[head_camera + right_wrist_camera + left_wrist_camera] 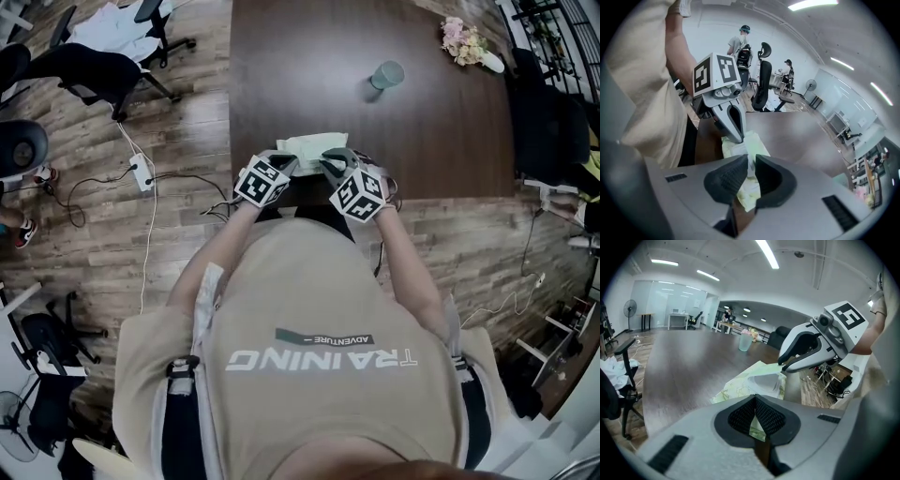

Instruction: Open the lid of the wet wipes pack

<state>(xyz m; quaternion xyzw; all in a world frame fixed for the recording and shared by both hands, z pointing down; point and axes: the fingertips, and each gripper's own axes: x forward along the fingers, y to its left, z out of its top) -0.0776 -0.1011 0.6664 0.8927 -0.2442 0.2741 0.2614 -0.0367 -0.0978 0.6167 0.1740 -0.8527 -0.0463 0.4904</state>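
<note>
The table (422, 122) is dark wood, smooth with a dull sheen; the floor (103, 234) is grainier plank wood. The wet wipes pack (736, 387) is soft, pale-green printed plastic film, slightly glossy and crinkled, with a smooth milky plastic lid (766, 380). The left gripper (755, 401) and right gripper (749, 164) have matt grey plastic shells — their black pads (740, 417) look rubbery and finely ribbed.

Low in the frame's centre, the right gripper (752, 158) has its jaws nearly together on the thin white lid (751, 169) of the pale green pack (758, 146). The left gripper (735, 136) comes down from the upper left onto the pack's far end. The brown table (801, 136) fills the middle right.
</note>
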